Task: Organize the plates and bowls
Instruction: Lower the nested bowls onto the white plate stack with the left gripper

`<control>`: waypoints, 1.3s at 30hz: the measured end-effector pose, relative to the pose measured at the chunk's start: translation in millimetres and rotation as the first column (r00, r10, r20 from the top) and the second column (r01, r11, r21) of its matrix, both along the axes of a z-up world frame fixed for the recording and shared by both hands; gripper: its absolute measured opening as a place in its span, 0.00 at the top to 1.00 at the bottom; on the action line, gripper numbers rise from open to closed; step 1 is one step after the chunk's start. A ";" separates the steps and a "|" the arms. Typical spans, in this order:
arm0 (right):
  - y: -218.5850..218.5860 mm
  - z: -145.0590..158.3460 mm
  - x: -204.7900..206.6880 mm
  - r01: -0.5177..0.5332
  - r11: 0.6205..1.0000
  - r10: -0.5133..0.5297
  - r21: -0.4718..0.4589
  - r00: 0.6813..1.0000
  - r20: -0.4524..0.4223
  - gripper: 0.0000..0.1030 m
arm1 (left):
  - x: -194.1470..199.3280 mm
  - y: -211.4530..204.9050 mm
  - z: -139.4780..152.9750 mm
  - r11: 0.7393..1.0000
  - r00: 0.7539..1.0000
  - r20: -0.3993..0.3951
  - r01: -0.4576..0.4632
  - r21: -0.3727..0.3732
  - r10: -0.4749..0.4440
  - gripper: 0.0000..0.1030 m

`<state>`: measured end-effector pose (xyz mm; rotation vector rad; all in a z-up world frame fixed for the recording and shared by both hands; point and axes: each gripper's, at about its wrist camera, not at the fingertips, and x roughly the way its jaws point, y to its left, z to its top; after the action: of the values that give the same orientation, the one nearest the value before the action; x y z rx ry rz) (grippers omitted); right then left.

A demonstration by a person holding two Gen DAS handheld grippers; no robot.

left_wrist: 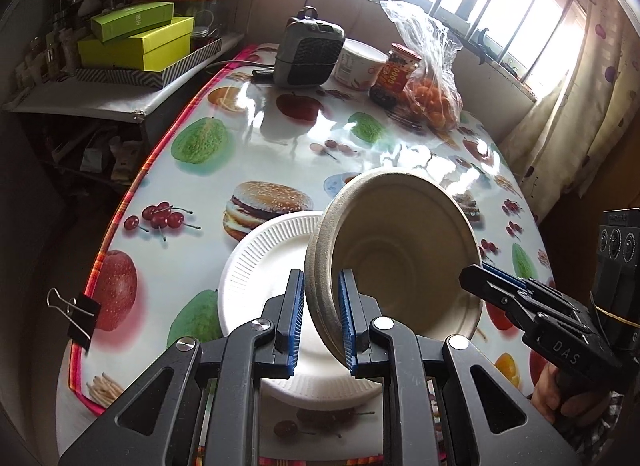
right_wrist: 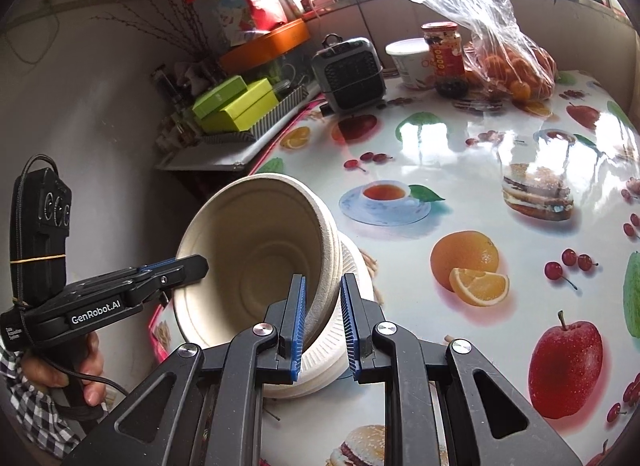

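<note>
Two tongs: both clamped on the same stack of beige pulp-fibre bowls [left_wrist: 400, 262], one on each side of the rim
Left tongs [left_wrist: 322, 322]: blue pads pinch the bowl rim on its near left edge, angled down toward the surface
Right tongs [right_wrist: 323, 328]: pinching the opposite rim, also angled down; in the left view they poke in from the right with a hand [left_wrist: 568, 394] on the grip
Left hand [right_wrist: 68, 374]: wrapped round the handle, checked sleeve behind it
Bowls: look like a few nested together, tipped up on edge, open mouth facing back toward the cameras, empty inside
White ribbed foam plate [left_wrist: 264, 266]: flat on the surface right under the bowls, nothing on it; can't tell if the bowls touch it
Fruit-print glossy surface [left_wrist: 248, 137]: carries everything
Clear plastic bag [left_wrist: 428, 77]: small oranges inside, far end
Red-lidded glass jar [left_wrist: 394, 73]: dark stuff in the bottom, beside the bag
White round tub [left_wrist: 358, 63]: lid on
</note>
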<state>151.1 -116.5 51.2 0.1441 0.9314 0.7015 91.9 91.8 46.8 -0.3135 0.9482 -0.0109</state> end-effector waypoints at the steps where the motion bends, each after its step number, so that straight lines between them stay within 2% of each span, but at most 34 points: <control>1: 2.5 -1.6 0.3 -0.007 1.000 0.007 -0.002 1.000 -0.005 0.83 | -0.4 2.9 -1.8 1.000 1.000 -0.005 -0.008 -0.005 0.008 0.83; 20: 27.1 -22.1 12.3 -0.035 0.999 0.033 -0.036 0.997 -0.070 0.83 | 3.3 24.3 -24.0 0.999 0.998 -0.059 -0.036 -0.034 0.034 0.83; 39: 28.0 -23.5 14.4 -0.027 0.999 0.024 -0.038 0.997 -0.071 0.81 | 6.4 27.7 -28.9 0.998 0.997 -0.063 -0.042 -0.054 0.039 0.83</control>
<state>165.5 -88.5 27.7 0.1231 1.0156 0.7046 98.3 119.5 17.8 -0.3861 1.0043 0.0099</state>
